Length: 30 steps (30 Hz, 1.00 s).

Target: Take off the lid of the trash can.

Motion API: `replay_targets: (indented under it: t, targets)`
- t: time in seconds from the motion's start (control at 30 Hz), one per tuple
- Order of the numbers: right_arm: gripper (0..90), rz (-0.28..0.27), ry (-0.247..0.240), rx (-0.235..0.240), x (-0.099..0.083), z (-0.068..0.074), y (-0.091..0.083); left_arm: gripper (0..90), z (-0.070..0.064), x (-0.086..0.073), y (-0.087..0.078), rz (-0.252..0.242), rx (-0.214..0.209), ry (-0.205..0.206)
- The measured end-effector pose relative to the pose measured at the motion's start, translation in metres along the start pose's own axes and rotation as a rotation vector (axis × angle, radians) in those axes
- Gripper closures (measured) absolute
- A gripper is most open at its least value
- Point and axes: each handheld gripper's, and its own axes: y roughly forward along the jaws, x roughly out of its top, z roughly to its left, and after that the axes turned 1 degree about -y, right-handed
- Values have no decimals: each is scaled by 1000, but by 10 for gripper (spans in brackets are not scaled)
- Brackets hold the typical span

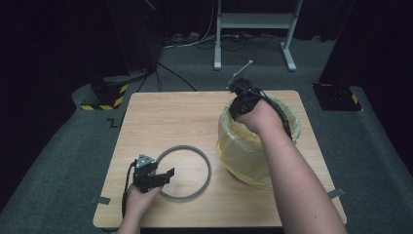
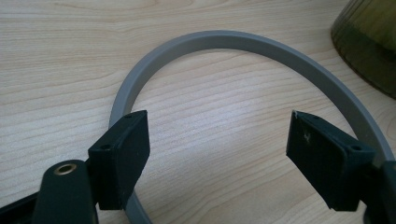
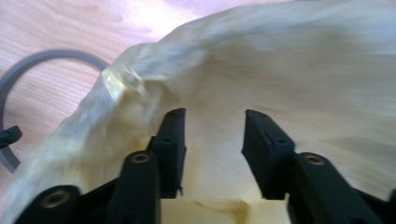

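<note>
Wood table: L gripper apart over grey ring, R gripper apart in yellow bag.

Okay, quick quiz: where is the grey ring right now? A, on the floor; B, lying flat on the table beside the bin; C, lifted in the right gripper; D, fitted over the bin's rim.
B: the grey ring lies flat on the wooden table, left of the bag-lined bin, with the open left gripper at its near edge.
</note>
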Motion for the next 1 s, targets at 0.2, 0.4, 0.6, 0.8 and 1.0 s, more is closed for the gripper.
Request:
replay_targets:
  t: [0.2,0.4,0.6,0.8,1.0]
  targets:
    - [541,-12,71,-70,-8,-33,-34,213,-2,0,1,2,1,5]
    - [534,38,149,-124,-15,-62,-16,212,-2,0,2,11,-2,6]
    - [527,105,142,-122,-21,-64,16,211,-1,0,2,13,-1,13]
    - [510,69,125,-82,-21,-54,-2,214,-3,0,2,18,2,31]
    - [490,30,126,-46,-26,-60,-36,216,-4,-1,4,25,8,42]
